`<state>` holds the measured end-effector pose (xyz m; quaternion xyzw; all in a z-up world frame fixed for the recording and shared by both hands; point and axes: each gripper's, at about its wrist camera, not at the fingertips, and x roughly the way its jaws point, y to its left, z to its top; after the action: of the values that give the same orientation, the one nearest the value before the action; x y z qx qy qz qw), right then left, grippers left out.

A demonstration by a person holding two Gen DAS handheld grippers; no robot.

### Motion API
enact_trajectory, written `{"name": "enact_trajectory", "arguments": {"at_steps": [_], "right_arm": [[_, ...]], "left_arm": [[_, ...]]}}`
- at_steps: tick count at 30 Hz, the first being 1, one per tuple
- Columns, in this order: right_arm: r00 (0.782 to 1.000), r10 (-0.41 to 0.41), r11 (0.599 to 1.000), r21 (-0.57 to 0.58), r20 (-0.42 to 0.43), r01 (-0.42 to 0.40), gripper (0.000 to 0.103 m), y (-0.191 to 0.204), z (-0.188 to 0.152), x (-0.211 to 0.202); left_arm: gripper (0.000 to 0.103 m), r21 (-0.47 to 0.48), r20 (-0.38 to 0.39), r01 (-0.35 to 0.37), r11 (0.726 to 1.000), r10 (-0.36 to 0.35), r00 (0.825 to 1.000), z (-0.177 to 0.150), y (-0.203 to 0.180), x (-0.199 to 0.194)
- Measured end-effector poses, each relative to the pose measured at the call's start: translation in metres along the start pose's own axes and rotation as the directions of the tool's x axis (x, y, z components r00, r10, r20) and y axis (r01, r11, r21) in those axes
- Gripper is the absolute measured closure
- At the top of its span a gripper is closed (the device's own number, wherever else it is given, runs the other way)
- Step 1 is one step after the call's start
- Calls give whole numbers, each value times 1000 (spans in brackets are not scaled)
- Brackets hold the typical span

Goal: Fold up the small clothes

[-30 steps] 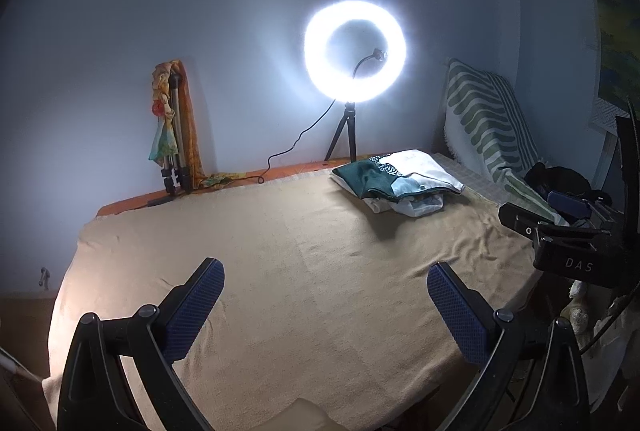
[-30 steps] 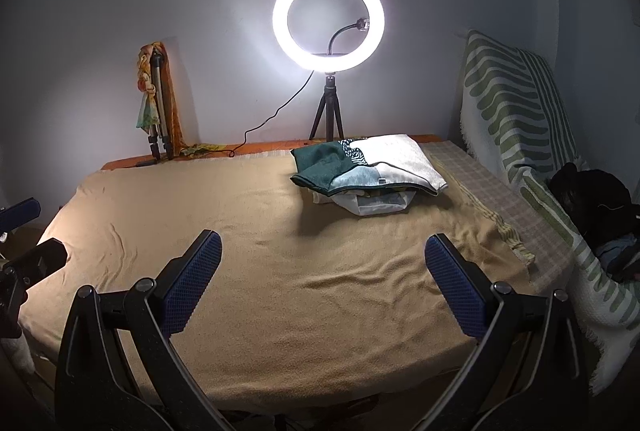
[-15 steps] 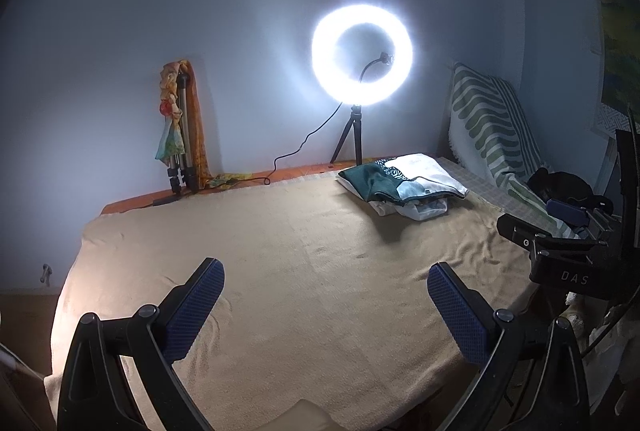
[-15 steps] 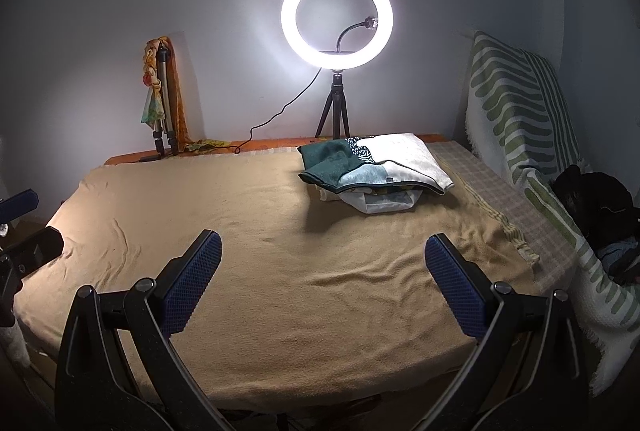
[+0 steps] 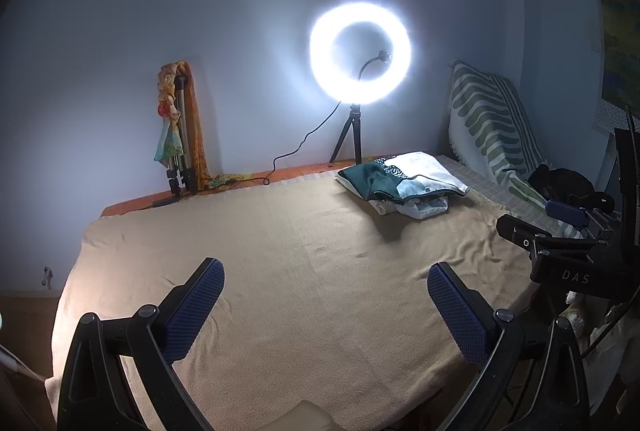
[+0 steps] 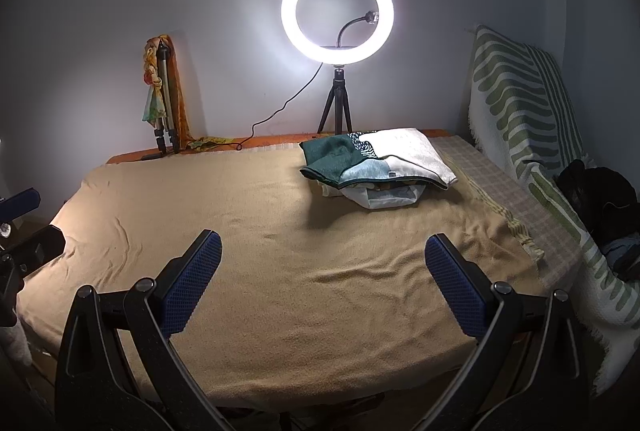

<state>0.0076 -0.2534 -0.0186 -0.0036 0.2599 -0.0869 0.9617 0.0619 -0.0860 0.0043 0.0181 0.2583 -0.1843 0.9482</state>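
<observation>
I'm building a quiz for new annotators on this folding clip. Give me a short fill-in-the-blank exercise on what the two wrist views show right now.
1. Both the left gripper and the right gripper have their jaws ____.
2. The pile of clothes lies on a ____-coloured blanket.
3. Behind the pile, a lit ____ light stands on a small tripod.
4. The cloth draped at the right has white and ____ stripes.

Missing words: open; tan; ring; green

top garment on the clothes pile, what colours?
Dark teal, pale blue and white top garment; clearest in the right wrist view.
</observation>
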Motion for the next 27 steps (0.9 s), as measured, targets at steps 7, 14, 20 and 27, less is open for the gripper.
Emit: {"name": "enact_trajectory", "arguments": {"at_steps": [7, 14, 20, 27], "right_arm": [[1000, 2, 1000, -2, 3, -2, 0, -2, 0, 0], [1000, 4, 1000, 1, -7, -4, 0, -2, -1, 4], [1000, 9, 1000, -4, -17, -9, 0, -3, -4, 10], [999, 15, 1000, 2, -29, -15, 0, -6, -7, 21]], "left_arm": [[0, -1, 4, -3, 1000, 3, 1000, 0, 0, 0], [0, -4, -5, -9, 1000, 9, 1000, 0, 1, 0], [0, -4, -8, -12, 1000, 12, 1000, 1, 4, 3], [0, 0, -9, -22, 1000, 22, 1000, -1, 4, 9]]}}
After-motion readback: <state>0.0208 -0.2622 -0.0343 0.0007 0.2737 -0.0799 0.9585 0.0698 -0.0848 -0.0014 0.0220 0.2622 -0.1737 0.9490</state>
